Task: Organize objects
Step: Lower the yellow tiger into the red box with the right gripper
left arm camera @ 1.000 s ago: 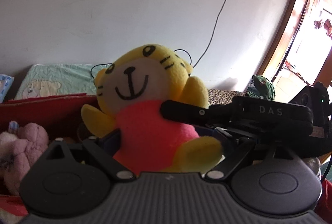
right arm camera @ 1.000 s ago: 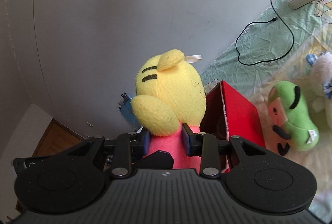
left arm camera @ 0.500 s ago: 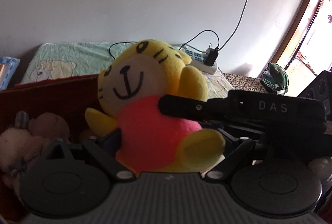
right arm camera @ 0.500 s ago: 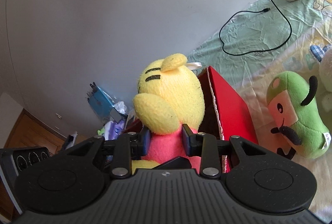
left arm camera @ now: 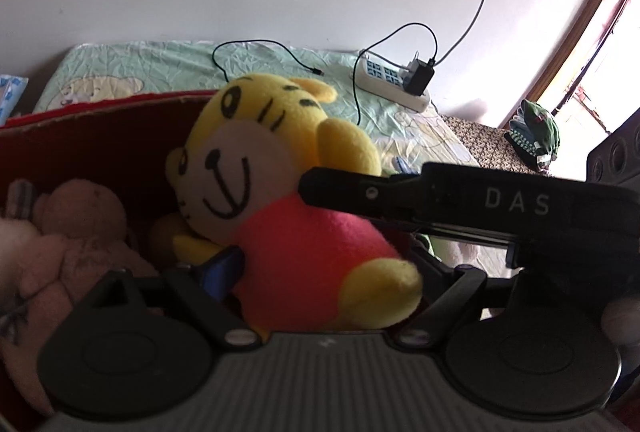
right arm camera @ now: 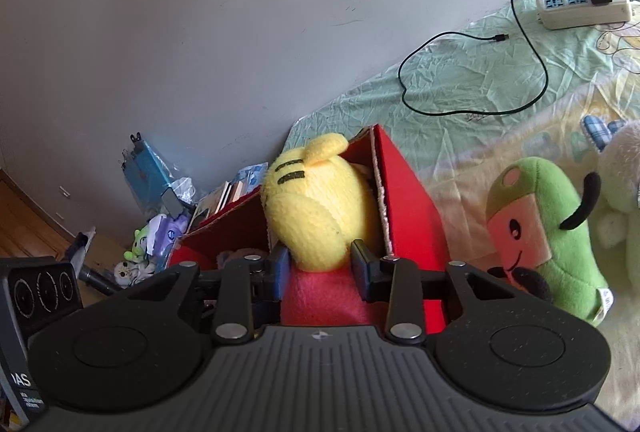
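A yellow tiger plush [left arm camera: 248, 168] in a pink shirt lies tilted over the open red box [left arm camera: 100, 108], head towards the box's far wall. My left gripper [left arm camera: 320, 264] has the pink body between its fingers, its blue pad [left arm camera: 222, 270] against the shirt, and its jaws are closing. From behind, my right gripper [right arm camera: 320, 268] flanks the plush [right arm camera: 320, 208] low on the pink body. Its jaws are opening while the pads [right arm camera: 360, 268] still touch the fabric. One of its fingers [left arm camera: 340, 188] crosses the left wrist view, lying on the plush.
A brownish plush [left arm camera: 80, 216] lies inside the box at the left. Beside the red box [right arm camera: 408, 200] on the bed sit a green plush [right arm camera: 540, 232] and a pale plush [right arm camera: 624, 192]. A power strip [right arm camera: 580, 4] with a black cable lies near the wall. Clutter [right arm camera: 160, 192] fills the floor beyond.
Both grippers have sunk with the plush, which now sits down between the box walls and leans over to the left. The right jaws stand a little wider than before.
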Tool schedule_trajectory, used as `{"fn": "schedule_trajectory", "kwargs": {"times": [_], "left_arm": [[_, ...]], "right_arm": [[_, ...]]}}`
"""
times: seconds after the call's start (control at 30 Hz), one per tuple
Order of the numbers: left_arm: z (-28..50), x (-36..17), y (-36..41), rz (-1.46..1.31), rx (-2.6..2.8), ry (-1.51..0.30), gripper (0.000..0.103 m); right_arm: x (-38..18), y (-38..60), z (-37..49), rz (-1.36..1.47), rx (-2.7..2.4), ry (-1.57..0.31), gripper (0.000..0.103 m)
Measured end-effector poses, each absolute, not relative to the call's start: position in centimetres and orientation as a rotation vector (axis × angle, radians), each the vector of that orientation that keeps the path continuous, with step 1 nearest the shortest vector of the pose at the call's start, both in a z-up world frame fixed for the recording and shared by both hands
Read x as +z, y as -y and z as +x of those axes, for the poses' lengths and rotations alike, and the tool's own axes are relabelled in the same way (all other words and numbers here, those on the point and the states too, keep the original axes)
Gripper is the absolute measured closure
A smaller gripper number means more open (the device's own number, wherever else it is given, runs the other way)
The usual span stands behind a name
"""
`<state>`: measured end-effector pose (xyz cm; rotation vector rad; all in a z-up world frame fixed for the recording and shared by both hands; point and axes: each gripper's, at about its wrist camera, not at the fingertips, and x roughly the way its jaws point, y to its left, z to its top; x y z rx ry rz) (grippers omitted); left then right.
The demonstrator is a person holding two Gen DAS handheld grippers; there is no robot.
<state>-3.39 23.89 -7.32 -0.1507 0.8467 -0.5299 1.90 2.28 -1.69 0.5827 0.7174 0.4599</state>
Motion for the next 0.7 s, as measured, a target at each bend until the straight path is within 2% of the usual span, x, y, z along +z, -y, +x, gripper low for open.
{"fn": "schedule_trajectory", "kwargs": {"times": [0.23,0.5,0.7], "left_arm": [[-3.0,-8.2,-22.8,-0.065,-0.525,-0.862,0.009],[-2.5,-8.8,-21.7,-0.007,-0.486,-0.902,0.008],[-2.1,-9.1,-21.5,-0.014,-0.465,-0.933,0.005]], "right_arm": [[-1.1,-1.5,1.3,0.592,0.447,-0.674,0.066],[-2.1,-1.5,1.5,0.607,0.440,-0.688,0.071],[-1.9,-2.1,1.1,0.551,0.446,-0.677,0.072]]}}
